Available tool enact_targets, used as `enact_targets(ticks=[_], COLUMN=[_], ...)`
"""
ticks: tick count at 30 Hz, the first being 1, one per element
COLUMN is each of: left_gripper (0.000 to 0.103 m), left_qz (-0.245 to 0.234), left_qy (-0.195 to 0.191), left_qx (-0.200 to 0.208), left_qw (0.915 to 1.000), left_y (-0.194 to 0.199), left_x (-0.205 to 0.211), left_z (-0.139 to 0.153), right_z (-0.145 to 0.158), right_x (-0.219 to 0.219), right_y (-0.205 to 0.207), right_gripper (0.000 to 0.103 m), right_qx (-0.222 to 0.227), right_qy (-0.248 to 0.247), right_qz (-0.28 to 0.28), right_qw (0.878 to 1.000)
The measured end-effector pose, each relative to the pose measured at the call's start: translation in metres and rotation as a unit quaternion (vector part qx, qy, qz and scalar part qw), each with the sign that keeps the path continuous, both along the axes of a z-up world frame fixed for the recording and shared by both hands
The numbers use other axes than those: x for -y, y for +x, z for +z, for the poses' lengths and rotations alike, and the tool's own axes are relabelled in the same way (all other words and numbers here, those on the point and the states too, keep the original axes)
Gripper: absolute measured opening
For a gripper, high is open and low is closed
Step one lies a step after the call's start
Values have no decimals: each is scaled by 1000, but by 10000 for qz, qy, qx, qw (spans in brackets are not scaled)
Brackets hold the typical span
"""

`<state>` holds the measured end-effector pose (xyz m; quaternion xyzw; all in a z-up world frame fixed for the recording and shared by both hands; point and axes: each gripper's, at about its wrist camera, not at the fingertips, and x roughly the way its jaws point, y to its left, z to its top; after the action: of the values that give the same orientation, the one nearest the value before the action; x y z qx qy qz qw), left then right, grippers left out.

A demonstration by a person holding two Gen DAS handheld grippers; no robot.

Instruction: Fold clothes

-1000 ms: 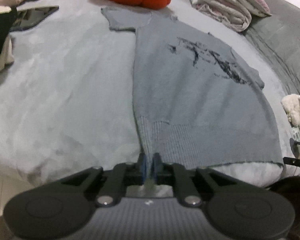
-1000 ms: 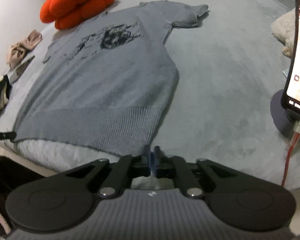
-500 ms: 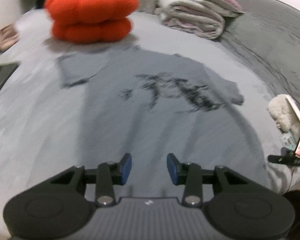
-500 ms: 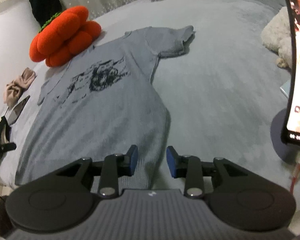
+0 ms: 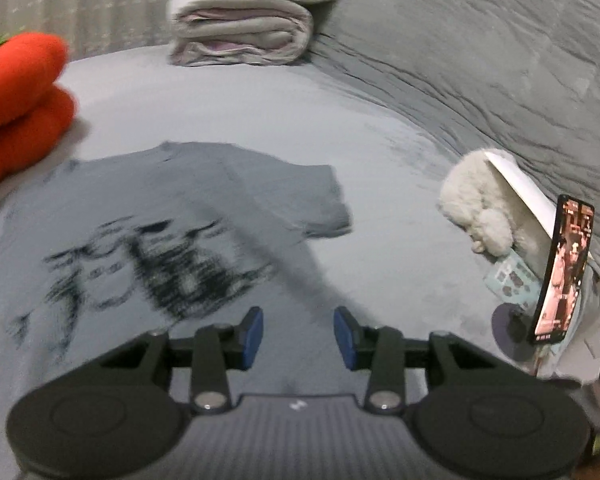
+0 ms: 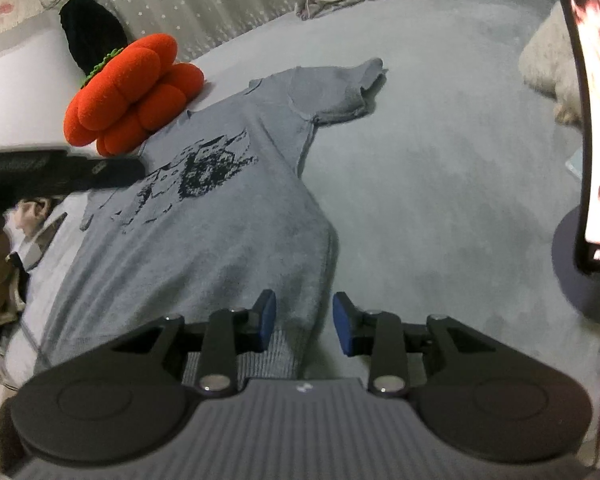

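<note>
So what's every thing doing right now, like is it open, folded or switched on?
Shirt: spread flat, not folded yet.
Left tool: open, holding nothing.
Right tool: open, holding nothing.
Phone: standing upright on its stand, screen lit.
Blanket: folded up.
Pumpkin cushion: resting at the shirt's collar end.

We see a grey short-sleeved tee (image 6: 204,236) with a black chest print lying flat, face up. Its collar end lies just beside the orange cushion (image 6: 132,96), its ribbed hem farthest from it.
</note>
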<state>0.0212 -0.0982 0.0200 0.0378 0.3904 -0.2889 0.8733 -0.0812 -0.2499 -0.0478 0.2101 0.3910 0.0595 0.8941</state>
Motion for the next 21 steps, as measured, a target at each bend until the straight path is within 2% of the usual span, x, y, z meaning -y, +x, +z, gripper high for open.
enact_targets(ticks=[6, 13, 16, 17, 19, 21], left_gripper=[39, 35, 28, 23, 5, 1], left_qz=[-219, 112, 262, 315, 420, 487], left_qy=[539, 1056, 1214, 1251, 1323, 1244], left_qx=[82, -215, -136, -82, 23, 47], left_qw=[9983, 9941, 9922, 9916, 9903, 9910], left_y=[35, 83, 88, 88, 89, 89], left_x=[69, 112, 120, 121, 124, 123], left_z=[-24, -66, -76, -77, -77, -76], right_z=[-8, -14, -17, -18, -19, -20], right_x=[6, 8, 9, 9, 9, 8], right_y=[1, 2, 5, 5, 8, 11], right_gripper=[36, 37, 37, 37, 37, 33], right_qx=[-94, -111, -103, -102, -91, -78], right_qy=[369, 531, 586, 609, 662, 644], right_qz=[14, 68, 96, 104, 118, 127], right_qw=[9993, 9985, 9982, 9980, 9977, 9978])
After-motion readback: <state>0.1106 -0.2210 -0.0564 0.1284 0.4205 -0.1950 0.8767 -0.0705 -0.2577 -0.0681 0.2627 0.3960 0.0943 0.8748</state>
